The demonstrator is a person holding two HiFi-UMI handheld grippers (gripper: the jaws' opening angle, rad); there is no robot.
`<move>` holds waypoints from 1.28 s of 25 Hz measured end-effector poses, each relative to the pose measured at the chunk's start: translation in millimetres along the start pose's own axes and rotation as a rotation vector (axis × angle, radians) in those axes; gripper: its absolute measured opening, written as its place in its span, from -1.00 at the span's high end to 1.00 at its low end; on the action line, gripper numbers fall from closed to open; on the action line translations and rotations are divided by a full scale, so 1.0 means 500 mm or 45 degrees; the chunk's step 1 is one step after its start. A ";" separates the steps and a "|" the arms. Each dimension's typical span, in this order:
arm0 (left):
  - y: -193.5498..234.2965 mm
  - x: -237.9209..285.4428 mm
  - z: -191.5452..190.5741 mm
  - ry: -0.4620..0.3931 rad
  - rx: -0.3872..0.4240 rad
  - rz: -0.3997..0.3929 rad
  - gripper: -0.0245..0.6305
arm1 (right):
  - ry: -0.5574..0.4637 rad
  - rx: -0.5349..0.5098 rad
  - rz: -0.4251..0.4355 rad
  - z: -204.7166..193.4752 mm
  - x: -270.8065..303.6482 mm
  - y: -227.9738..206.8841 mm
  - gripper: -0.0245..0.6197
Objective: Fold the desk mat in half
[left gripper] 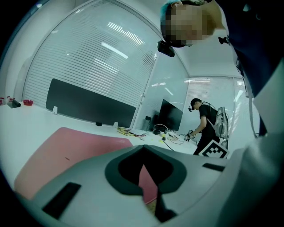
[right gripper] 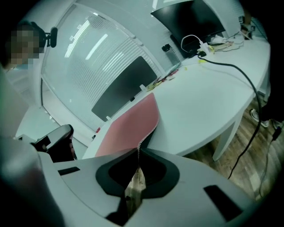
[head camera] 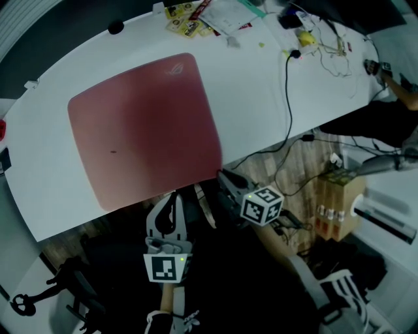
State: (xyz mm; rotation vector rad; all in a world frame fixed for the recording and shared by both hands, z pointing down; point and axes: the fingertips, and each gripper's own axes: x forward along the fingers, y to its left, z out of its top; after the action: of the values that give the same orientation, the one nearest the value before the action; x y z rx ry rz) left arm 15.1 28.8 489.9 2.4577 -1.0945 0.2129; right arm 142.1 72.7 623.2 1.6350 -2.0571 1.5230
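A pink desk mat [head camera: 144,124] lies flat on the white table [head camera: 261,98]. My right gripper [head camera: 222,175] is at the mat's near right corner and is shut on it. In the right gripper view the stitched corner of the mat [right gripper: 133,124] rises into the closed tips of the right gripper [right gripper: 139,153]. My left gripper [head camera: 172,196] sits at the table's near edge, by the middle of the mat's near side. In the left gripper view the jaws of the left gripper [left gripper: 143,147] meet at their tips in front of the mat [left gripper: 66,146]. Whether they pinch the mat's edge is hidden.
A black cable [head camera: 287,98] runs across the table and over its near edge. Papers and cards [head camera: 196,19] lie at the far side. A wooden box [head camera: 336,202] stands on the floor to the right. Another person [left gripper: 206,124] stands by a monitor [left gripper: 171,115].
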 end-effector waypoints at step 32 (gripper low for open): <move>0.035 -0.122 0.152 -0.325 0.117 0.529 0.92 | 0.071 -0.605 0.479 0.150 0.111 0.252 0.88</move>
State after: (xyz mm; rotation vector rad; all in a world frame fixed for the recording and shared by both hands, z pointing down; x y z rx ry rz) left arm -41.7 24.8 409.1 2.3549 -1.7383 0.0751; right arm 55.6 -29.6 541.6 1.0688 -2.5418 1.0159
